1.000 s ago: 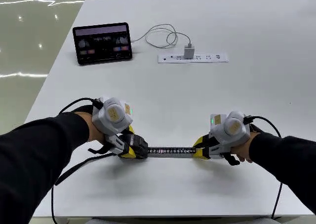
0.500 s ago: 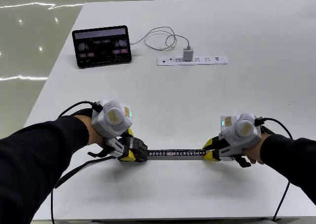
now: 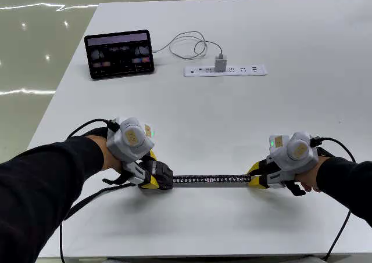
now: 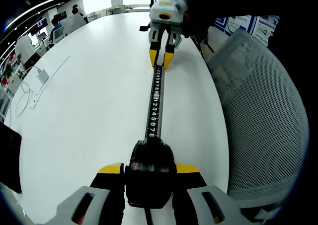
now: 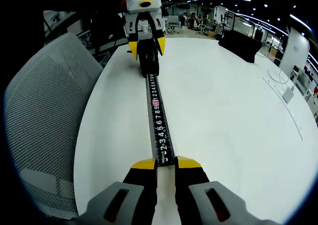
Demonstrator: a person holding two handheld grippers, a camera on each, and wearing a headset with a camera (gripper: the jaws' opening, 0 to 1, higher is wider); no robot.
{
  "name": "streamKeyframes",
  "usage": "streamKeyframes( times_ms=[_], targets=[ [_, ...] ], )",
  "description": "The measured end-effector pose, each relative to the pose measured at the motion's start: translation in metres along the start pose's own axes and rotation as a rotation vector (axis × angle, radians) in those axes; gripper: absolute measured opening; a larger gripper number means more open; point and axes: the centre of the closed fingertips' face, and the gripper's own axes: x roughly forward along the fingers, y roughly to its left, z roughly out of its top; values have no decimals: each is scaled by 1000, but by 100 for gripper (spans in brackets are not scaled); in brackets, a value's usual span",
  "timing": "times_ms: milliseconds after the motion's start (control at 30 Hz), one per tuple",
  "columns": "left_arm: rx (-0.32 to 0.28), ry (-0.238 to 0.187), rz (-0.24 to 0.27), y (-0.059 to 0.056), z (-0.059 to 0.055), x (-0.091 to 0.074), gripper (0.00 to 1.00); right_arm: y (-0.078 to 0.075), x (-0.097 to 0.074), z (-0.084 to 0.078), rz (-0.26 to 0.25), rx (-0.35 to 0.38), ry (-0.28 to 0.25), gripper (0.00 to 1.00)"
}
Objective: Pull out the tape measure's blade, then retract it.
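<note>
A: Moved since a second ago?
B: Carried further to the right: the right gripper (image 3: 254, 180), with more blade (image 3: 212, 179) drawn out behind it. Unmoved: the left gripper (image 3: 152, 179) and the tape measure case (image 3: 160, 174).
A: Jaws?
B: On the right, clenched on the free end of the blade, pinched between yellow pads (image 5: 144, 164). On the left, clamped across the black case, one pad on each flank.
A: And the whereabouts?
B: Near the front edge of the white table (image 3: 232, 118); case at the left, blade stretched low along the tabletop between the two grippers, numbers up. Resting on it or just clear of it, hard to tell.
A: Handling?
B: Probably a thin steel strip: stiff along its length, quick to kink if twisted, slick under the pads, and tugged back by its spring. Best held at the very tip and kept in line with the case's mouth. Case hard, likely weighty for its size; best gripped across the flanks as now, clear of the slot. For the retraction, better to walk the tip back than to let go, for fear of whipping.
A: Further out?
B: Well apart at the far side: a tablet (image 3: 119, 54), a power strip (image 3: 226, 69) with a charger (image 3: 222, 61) and a looped cable (image 3: 189, 42).
</note>
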Motion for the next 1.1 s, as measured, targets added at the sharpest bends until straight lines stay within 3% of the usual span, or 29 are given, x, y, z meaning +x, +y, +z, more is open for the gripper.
streamKeyframes(
  times_ms=[567, 1100],
  targets=[
    [-10, -4, 1, -1, 1, 0, 33, -4, -16, -18, -15, 30, 10, 7],
    [-16, -10, 2, -1, 1, 0, 33, -3, -25, -22, -23, 38, 20, 7]
  ],
)
